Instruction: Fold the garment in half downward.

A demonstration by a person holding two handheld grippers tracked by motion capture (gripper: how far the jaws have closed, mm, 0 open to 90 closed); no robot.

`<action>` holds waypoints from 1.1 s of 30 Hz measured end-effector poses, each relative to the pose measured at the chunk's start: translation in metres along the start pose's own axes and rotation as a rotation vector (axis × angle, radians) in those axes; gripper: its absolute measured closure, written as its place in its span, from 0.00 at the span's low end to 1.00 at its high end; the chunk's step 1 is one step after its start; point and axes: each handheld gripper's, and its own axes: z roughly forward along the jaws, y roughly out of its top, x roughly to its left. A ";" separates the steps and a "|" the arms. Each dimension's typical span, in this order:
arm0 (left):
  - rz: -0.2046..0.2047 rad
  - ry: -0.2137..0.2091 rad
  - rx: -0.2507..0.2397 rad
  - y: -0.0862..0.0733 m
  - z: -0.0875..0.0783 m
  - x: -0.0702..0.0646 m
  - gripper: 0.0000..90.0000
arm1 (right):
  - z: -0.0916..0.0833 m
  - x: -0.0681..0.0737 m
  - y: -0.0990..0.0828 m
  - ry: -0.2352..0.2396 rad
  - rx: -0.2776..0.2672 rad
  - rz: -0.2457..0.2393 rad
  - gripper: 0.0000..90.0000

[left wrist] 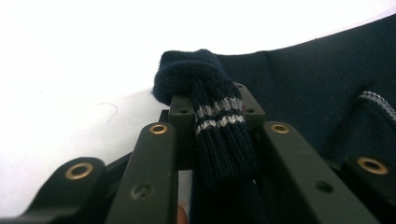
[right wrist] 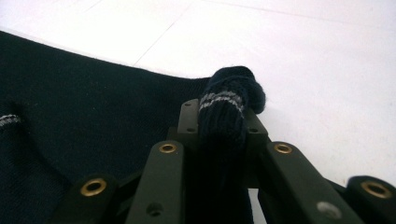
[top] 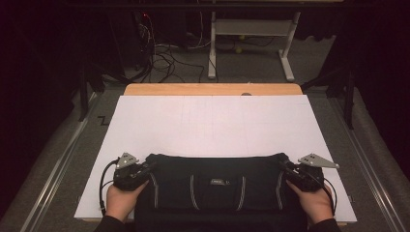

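Observation:
A dark navy knit garment [top: 217, 186] with thin grey stripes lies folded at the near edge of the white sheet [top: 212, 121]. My left gripper [top: 147, 167] pinches the garment's upper left corner. In the left gripper view the jaws [left wrist: 217, 100] are shut on a bunched, ribbed striped edge of the garment [left wrist: 303, 79]. My right gripper [top: 285, 166] pinches the upper right corner. The right gripper view has the jaws [right wrist: 223, 112] shut on a similar striped fold of the garment [right wrist: 84, 102]. A hand holds each gripper from below.
The white sheet covers a wooden table [top: 212, 89] whose far edge shows beyond it. Behind the table stand a grey desk frame [top: 251, 29] and tangled cables [top: 159, 58] on the floor. Metal rails [top: 58, 164] run along both sides of the table.

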 end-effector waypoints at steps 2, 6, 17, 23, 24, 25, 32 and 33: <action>0.005 0.004 -0.011 0.001 -0.001 0.000 0.80 | 0.003 0.001 0.000 -0.004 0.008 -0.008 0.86; 0.029 0.007 -0.013 0.005 -0.001 0.003 0.80 | 0.006 0.000 0.002 -0.010 0.009 -0.002 0.86; 0.058 0.000 -0.041 0.013 -0.004 0.011 0.80 | 0.000 0.007 0.012 -0.042 -0.024 -0.017 0.87; 0.010 -0.027 -0.094 0.034 -0.001 0.013 0.81 | 0.001 0.000 0.024 -0.041 -0.059 0.006 0.87; 0.009 -0.030 -0.104 0.038 -0.001 0.012 0.81 | 0.002 -0.001 0.026 -0.044 -0.059 0.013 0.87; 0.016 -0.027 -0.113 0.042 -0.002 0.010 0.81 | 0.003 -0.002 0.028 -0.048 -0.064 0.009 0.87; 0.033 0.016 -0.145 0.071 -0.005 0.011 0.81 | 0.003 -0.003 0.052 -0.085 -0.126 -0.020 0.87; 0.031 0.020 -0.151 0.074 -0.005 0.012 0.81 | 0.003 -0.004 0.057 -0.093 -0.140 -0.021 0.87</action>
